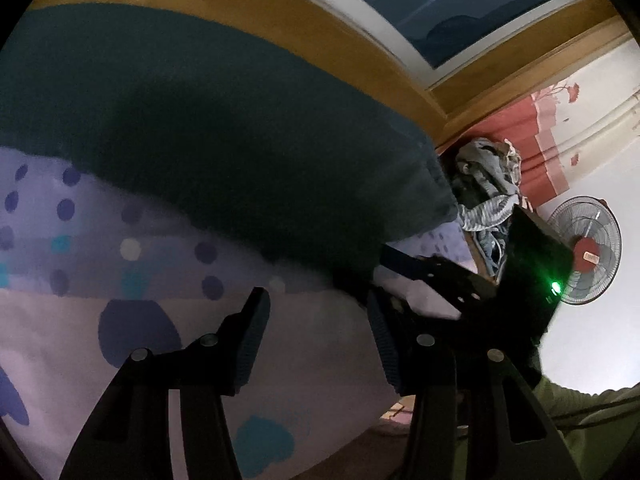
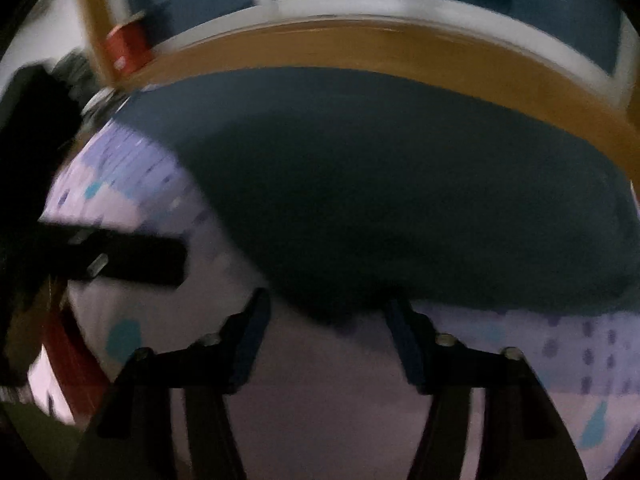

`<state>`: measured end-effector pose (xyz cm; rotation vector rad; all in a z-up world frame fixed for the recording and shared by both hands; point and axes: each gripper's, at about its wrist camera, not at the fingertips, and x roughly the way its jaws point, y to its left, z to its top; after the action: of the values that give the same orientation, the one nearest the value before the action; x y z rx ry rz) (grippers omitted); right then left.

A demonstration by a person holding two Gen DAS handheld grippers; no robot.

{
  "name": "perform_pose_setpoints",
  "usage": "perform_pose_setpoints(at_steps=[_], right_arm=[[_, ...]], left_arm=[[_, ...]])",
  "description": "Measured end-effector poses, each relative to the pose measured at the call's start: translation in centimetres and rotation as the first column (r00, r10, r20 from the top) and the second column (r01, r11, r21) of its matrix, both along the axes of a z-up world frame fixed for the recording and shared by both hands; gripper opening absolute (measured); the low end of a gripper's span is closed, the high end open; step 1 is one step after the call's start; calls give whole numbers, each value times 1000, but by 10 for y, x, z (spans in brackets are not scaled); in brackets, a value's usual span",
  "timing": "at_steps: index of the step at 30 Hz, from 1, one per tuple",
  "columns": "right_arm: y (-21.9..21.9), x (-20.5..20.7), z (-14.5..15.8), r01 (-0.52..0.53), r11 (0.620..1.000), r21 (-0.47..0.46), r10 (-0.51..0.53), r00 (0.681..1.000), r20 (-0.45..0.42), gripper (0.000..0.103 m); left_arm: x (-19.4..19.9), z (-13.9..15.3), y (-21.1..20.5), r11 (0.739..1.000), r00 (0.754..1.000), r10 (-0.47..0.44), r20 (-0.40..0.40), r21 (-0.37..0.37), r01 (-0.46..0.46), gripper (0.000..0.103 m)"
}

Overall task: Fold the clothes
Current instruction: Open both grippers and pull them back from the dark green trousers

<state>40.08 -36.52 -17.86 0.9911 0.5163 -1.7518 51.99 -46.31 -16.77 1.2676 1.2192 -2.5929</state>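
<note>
Dark teal garment (image 2: 400,200) lies spread on the bed (image 2: 320,400), long axis crosswise, near hem just ahead of right hand-held gripper (image 2: 326,320) and left hand-held gripper (image 1: 316,308); both released, nothing between pads, right one nearer.

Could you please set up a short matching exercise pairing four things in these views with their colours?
Things:
1. garment lying on the bed
2. bedsheet
3. bed frame behind the garment
4. centre of the fan

Colours:
A. red
B. pale lilac with blue and teal spots
C. dark teal
D. yellow-brown wood

Pairs: 1-C, 2-B, 3-D, 4-A
</note>
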Motion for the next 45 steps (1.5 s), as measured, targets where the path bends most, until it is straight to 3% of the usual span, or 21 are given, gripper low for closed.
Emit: perform_pose_setpoints(at_steps=[3, 7, 11, 13, 14, 17, 19, 23, 26, 29, 34, 39, 45], right_arm=[[-3, -2, 0, 2, 1000, -11, -1, 998, 56, 33], [14, 2, 2, -134, 990, 48, 131, 990, 52, 32], [20, -5, 15, -116, 993, 13, 115, 992, 52, 33], [17, -20, 23, -45, 998, -48, 45, 999, 17, 47], [13, -29, 23, -3, 997, -71, 3, 1000, 2, 60], [-6, -52, 4, 80, 993, -83, -80, 997, 11, 63], [-11, -49, -5, 55, 997, -61, -56, 998, -23, 63], [-14, -43, -12, 10, 999, -43, -13, 998, -64, 65], [2, -54, -4, 21, 997, -79, -19, 999, 33, 65], [8, -52, 3, 9, 994, -112, -5, 999, 39, 65], [15, -12, 24, -72, 984, -160, 75, 997, 11, 68], [0, 34, 43, -158, 971, -180, 160, 987, -4, 69], [-46, 93, 49, -221, 956, -195, 213, 975, -61, 72]], left_arm=[[-9, 10, -1, 1000, 999, 5, -41, -5, -5, 50], [-36, 15, -2, 999, 998, -30, -62, -40, 28, 50], [-69, -3, 8, 992, 996, -85, 16, -92, 86, 50], [-69, -13, 13, 995, 998, -63, 11, -78, 64, 50], [-65, -14, 13, 996, 999, -51, 9, -73, 52, 52], [-54, -16, 13, 999, 1000, -13, 14, -52, 14, 52], [-47, -16, 16, 999, 999, 21, 37, -38, -19, 52], [-26, -14, 27, 993, 990, 116, 82, -20, -114, 52], [8, -9, 36, 977, 975, 212, 73, -2, -212, 52], [36, -8, 37, 959, 955, 281, 92, -9, -282, 52], [79, 3, 29, 923, 920, 384, 81, -30, -383, 52], [118, 16, 11, 905, 903, 423, 72, -84, -417, 52], [166, 25, -29, 903, 908, 417, 45, -132, -408, 52]])
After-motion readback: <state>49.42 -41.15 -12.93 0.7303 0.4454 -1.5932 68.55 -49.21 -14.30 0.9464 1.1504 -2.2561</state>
